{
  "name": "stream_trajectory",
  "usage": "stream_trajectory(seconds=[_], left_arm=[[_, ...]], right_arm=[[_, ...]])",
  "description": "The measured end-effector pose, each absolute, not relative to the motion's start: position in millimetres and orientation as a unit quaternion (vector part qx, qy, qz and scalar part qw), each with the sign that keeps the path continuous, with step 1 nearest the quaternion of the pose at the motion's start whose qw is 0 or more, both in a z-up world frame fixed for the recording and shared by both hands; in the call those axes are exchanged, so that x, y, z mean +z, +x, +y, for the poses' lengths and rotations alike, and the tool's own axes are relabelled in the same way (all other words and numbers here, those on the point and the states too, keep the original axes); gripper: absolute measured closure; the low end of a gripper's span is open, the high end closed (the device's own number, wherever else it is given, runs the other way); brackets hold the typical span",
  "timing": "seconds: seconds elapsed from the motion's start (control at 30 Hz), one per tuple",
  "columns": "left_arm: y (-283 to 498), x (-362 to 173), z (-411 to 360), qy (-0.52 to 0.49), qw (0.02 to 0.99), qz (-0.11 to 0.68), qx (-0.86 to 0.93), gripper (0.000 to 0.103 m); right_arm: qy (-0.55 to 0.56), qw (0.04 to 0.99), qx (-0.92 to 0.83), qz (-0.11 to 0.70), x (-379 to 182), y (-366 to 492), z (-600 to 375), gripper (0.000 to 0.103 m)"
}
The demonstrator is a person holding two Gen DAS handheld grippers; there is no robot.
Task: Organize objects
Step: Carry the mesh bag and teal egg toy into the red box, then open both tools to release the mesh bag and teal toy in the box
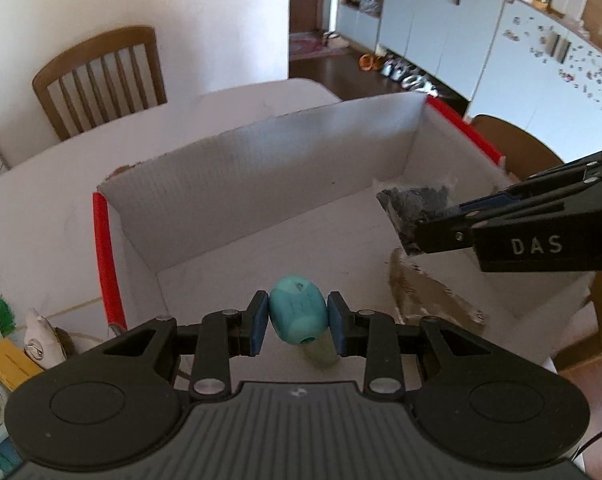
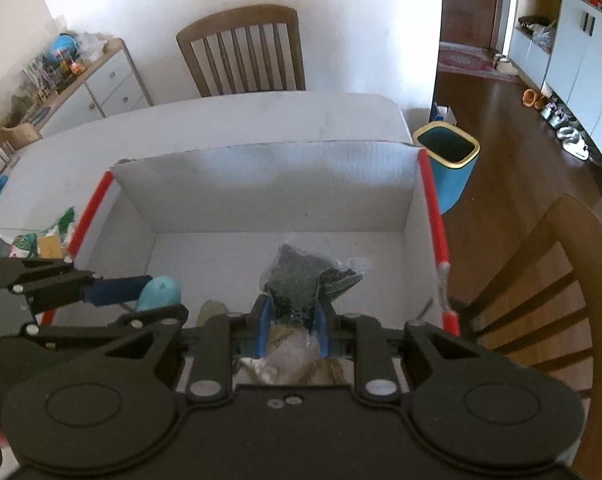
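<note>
An open white cardboard box (image 1: 261, 184) with red-taped corners stands on the white table; both grippers hang over it. My left gripper (image 1: 298, 318) is shut on a teal rounded object (image 1: 297, 308), held above the box's near floor. My right gripper (image 2: 292, 326) is shut on a clear plastic bag of dark bits (image 2: 305, 276), over the right half of the box (image 2: 261, 188). In the left wrist view that bag (image 1: 417, 208) and the right gripper (image 1: 441, 236) come in from the right. In the right wrist view the left gripper (image 2: 141, 292) and the teal object (image 2: 159, 292) show at the left.
Small packets and papers (image 1: 13, 352) lie on the table left of the box. Wooden chairs (image 2: 245, 52) stand at the far side and the right (image 2: 549, 280). A blue bin (image 2: 447, 160) stands on the floor beyond the table's corner. The box floor has a torn patch (image 1: 425, 296).
</note>
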State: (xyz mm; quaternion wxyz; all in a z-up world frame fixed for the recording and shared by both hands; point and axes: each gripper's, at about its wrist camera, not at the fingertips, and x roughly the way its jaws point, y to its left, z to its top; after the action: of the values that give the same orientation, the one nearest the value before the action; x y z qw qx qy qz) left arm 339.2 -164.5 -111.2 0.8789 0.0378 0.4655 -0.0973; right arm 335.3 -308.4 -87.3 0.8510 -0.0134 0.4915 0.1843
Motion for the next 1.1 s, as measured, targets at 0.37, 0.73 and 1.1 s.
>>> stream_trajectory(seconds=[0.37, 0.73, 1.1], left_arm=[[361.8, -132.9, -164.4, 0.034, 0.850, 0.523, -0.055, 0.072], [359.7, -143.7, -163.7, 0.025, 0.827, 0.558, -0.057, 0.071], [352.2, -124.3, -159.7, -0.006, 0.842, 0.535, -0.067, 0.058]], right_arm=[[-0.020, 0.827, 0.171, 0.535, -121.3, 359.1, -299.1, 0.081], [0.012, 0.816, 0.167, 0.553, -124.6, 360.3, -303.2, 0.077], [0.032, 0.828, 0.163, 0.536, -103.7, 351.9, -316.3, 0.069]])
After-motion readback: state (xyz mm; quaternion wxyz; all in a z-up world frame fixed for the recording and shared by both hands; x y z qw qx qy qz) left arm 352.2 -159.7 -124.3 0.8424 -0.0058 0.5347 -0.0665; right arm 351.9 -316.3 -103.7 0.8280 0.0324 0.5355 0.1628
